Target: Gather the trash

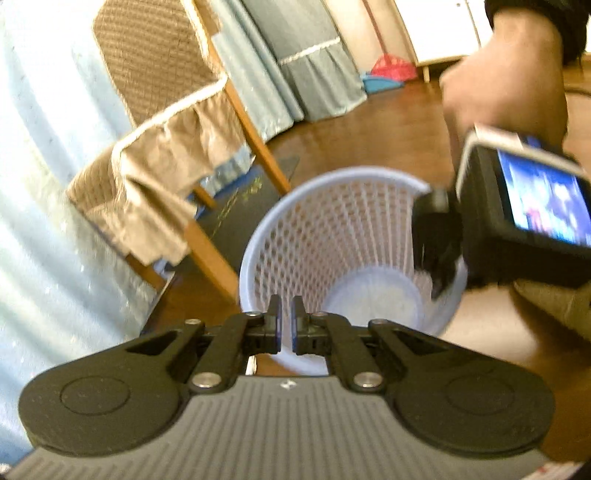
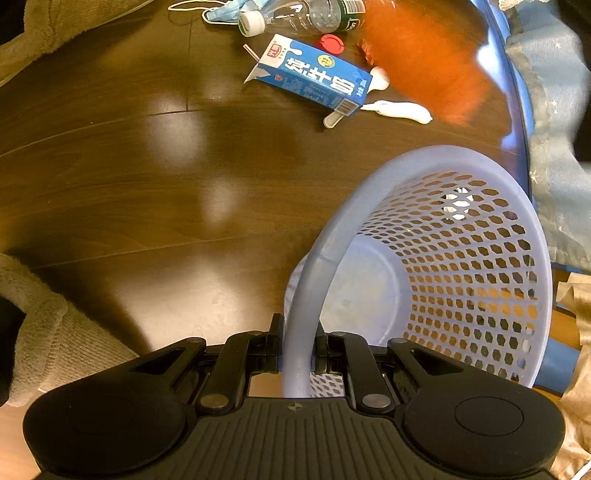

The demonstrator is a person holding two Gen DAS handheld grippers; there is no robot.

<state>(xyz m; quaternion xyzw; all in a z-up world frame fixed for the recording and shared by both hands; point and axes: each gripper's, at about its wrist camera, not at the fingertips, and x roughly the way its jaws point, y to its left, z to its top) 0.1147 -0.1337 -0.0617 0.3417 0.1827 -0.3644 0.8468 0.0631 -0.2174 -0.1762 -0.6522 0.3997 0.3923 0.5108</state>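
The basket [image 2: 461,266] stands tipped on the wooden floor [image 2: 147,184], beside a chair [image 1: 155,147]. The right hand [image 1: 506,85] angles steeply down, and its right tool [image 2: 298,347] is clamped on the basket's near rim. The left tool [image 1: 286,325] hangs above the basket's mouth, tilted downward, fingers drawn together with nothing between them. Further off on the floor lie a bottle [image 2: 295,16], a blue carton [image 2: 314,77] and a red cap [image 2: 332,42].

Black tongs [image 1: 286,317] with blue pads, silver screws, ribbed grey body.
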